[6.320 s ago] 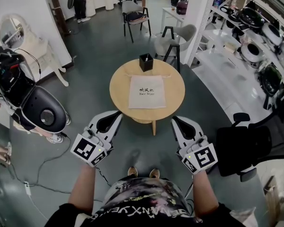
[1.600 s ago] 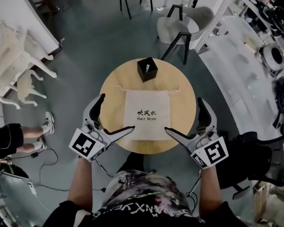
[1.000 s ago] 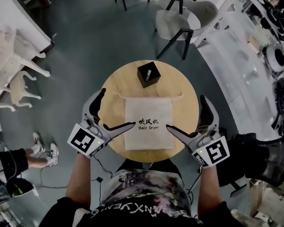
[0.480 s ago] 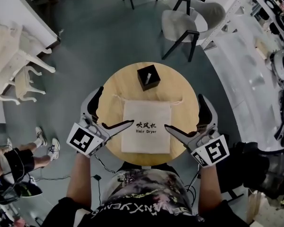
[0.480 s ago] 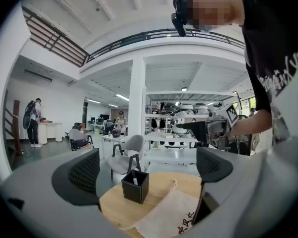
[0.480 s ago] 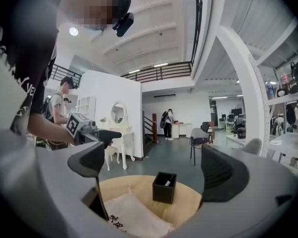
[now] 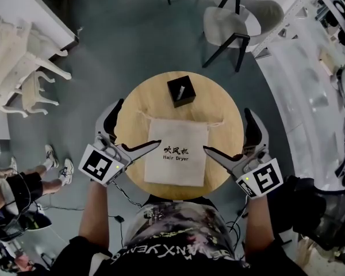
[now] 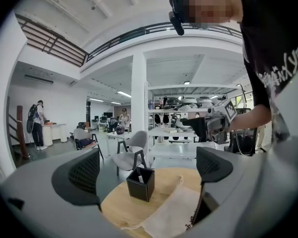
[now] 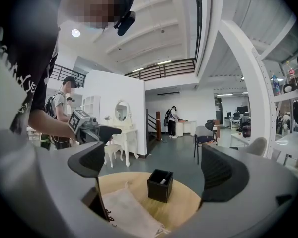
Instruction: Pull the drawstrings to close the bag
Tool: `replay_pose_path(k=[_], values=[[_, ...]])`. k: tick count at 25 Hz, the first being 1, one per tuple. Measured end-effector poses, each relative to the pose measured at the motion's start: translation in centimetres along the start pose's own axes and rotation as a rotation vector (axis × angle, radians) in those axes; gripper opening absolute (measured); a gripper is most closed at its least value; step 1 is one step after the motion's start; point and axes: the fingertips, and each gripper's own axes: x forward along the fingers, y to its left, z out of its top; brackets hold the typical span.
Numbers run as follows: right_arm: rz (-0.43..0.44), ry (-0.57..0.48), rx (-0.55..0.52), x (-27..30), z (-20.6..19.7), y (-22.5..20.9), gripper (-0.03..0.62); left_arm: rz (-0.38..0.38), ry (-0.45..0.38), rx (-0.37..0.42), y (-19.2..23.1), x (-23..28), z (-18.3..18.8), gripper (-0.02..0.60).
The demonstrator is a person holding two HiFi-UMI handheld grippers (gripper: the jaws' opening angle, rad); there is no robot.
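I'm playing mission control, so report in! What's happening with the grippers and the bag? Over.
Left gripper and right gripper open, empty, flanking bag. Bag flat on table, drawstrings not gripped. Black box beyond bag, not blocking.

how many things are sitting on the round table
2: the cloth bag lying flat in the middle, and the black box beyond it near the far edge. None seem hidden.

Grey floor [image 7: 132,45], round wooden table [image 7: 146,96], grey chair [image 7: 241,16]

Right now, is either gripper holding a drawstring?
No, the left gripper and right gripper are both open and empty, flanking the bag; the drawstrings lie untouched.
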Motion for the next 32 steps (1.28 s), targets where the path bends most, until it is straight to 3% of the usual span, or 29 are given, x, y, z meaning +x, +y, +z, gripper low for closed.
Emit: replay_pose_path(k=[5, 15, 26, 32], values=[[0.023, 0.036, -0.036, 0.6, -0.2, -1.6, 0.586, -0.005, 0.049, 0.069, 0.8, 0.9, -0.4, 0.584], [0.087, 0.121, -0.131, 3.0, -2.5, -3.8, 0.586, -0.084, 0.178, 0.208, 1.7, 3.6, -3.1, 0.584], [0.184, 0.254, -0.214, 5.2, -7.4, -5.0, 0.586, -0.195, 0.344, 0.292, 2.5, 5.1, -8.4, 0.585], [0.212, 0.308, -0.208, 6.4, -10.0, -5.5, 0.584, -0.243, 0.392, 0.277, 2.6, 5.8, -11.1, 0.584]])
